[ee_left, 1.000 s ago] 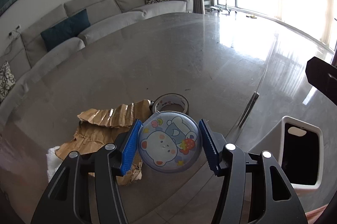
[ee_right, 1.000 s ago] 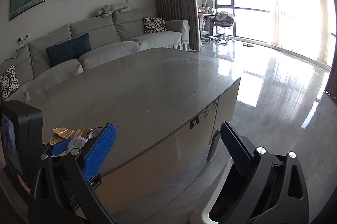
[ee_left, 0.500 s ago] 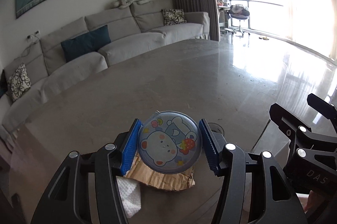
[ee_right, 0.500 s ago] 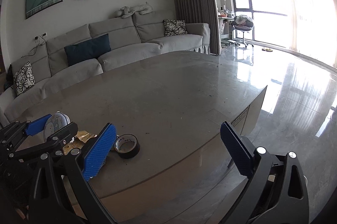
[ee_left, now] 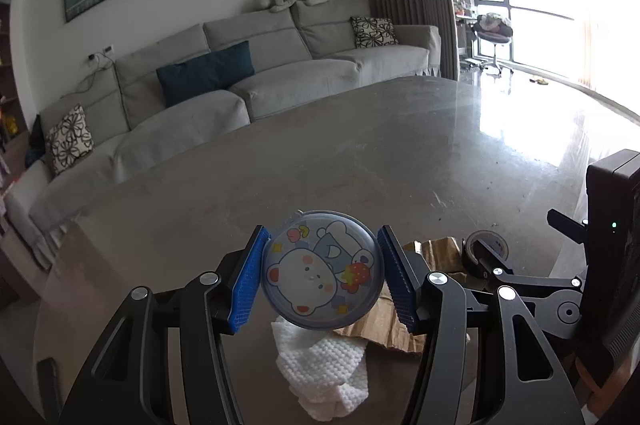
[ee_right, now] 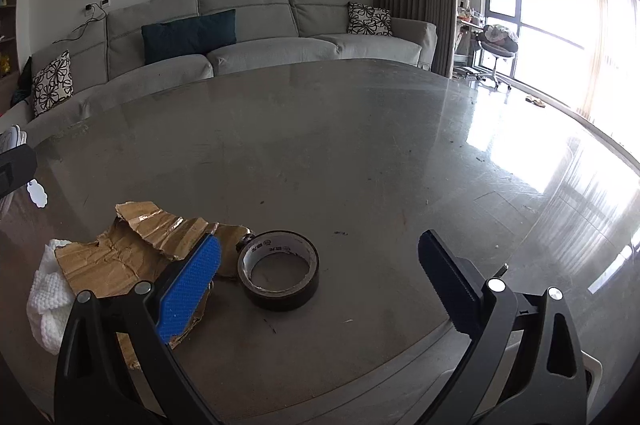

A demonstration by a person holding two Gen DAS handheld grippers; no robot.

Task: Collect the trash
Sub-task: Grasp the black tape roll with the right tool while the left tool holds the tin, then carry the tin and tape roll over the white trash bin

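In the left wrist view, a round lid (ee_left: 322,275) with a bear picture was held tight between the blue pads (ee_left: 246,283) of the left hand-held gripper (ee_left: 323,279). The lid was lifted above the bench (ee_left: 320,153). Just under the left hand-held gripper, a white knitted cloth (ee_left: 324,365) was seen lying on the bench. A torn piece of cardboard (ee_left: 400,321) was seen below it and to its right, and a roll of tape (ee_left: 486,249) was seen farther right. Part of the right hand-held gripper (ee_left: 532,283) was seen at the right edge.

In the right wrist view, the right hand-held gripper (ee_right: 320,283) was spread wide open, and nothing was held in it. The roll of tape (ee_right: 279,275) was seen on the bench between its two fingers, closer to the left one. The torn cardboard (ee_right: 128,257) was seen behind its left finger, lying partly on the white cloth (ee_right: 46,289) at the far left. A sofa (ee_right: 256,41) was seen far beyond the bench.
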